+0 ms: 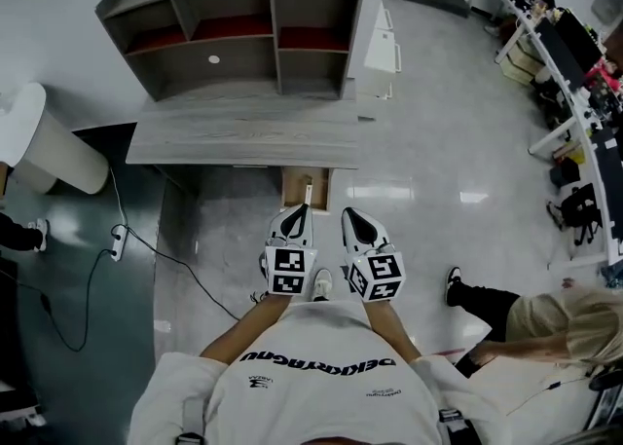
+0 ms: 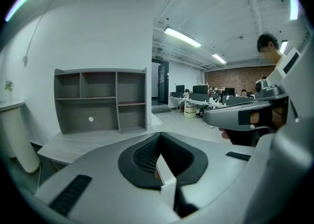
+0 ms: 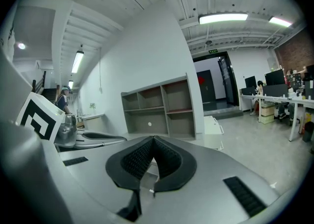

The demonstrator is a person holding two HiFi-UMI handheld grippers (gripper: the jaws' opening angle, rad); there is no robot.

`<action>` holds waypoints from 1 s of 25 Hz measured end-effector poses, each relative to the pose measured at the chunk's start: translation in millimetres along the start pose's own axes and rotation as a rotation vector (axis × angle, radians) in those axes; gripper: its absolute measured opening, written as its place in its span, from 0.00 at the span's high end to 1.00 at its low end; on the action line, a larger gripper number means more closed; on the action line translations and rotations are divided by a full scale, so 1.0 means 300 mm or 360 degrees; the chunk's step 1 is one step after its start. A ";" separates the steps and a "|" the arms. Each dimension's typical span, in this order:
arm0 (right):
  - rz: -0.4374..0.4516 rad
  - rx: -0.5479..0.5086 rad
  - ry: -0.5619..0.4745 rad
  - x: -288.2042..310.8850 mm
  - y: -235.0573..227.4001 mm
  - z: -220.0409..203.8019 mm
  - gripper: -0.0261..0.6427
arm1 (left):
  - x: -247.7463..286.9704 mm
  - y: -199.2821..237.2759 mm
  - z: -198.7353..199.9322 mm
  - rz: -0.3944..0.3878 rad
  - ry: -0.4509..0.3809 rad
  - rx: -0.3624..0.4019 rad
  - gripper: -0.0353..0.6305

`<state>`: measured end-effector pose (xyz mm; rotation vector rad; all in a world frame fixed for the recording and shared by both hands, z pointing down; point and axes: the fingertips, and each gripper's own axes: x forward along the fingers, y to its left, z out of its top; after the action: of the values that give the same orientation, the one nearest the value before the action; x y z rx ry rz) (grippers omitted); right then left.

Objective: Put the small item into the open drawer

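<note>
1. Well to the left of the left gripper (image 1: 302,211), a power strip (image 1: 117,241) with its black cable lies on the floor.
2. The left gripper's jaws are clamped on the small item (image 2: 166,176), a flat white piece standing on edge between the pads.
3. Ahead of both grippers stands the grey desk (image 1: 243,131). A shelf unit (image 1: 234,24) sits on its far side.
4. The open drawer (image 1: 292,185) juts from the desk's front edge, just ahead of the left gripper's tips and below them.
5. The right gripper (image 1: 348,214) is held just beside the left one, level with it. Its jaws meet tip to tip.
6. Off to the right of the right gripper, another person's leg (image 1: 526,316) and shoe (image 1: 453,284) reach across the floor.
</note>
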<state>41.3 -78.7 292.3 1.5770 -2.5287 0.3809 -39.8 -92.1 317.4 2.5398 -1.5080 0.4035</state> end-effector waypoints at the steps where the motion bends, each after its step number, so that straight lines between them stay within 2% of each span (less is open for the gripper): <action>1: 0.0001 -0.0007 -0.0010 -0.002 -0.001 0.008 0.92 | -0.005 -0.002 0.005 0.0003 -0.0010 0.0010 0.92; 9: -0.0005 -0.0021 -0.0100 -0.005 -0.041 0.074 0.92 | -0.011 -0.015 0.053 0.0018 -0.0080 0.0043 0.92; 25: 0.0007 -0.0034 -0.0126 0.011 -0.096 0.086 0.92 | 0.032 -0.031 0.092 0.0046 -0.0151 0.0104 0.92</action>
<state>66.0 -101.1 272.3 1.6099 -2.5857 0.2968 -23.3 -103.3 294.3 2.6248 -1.5907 0.3464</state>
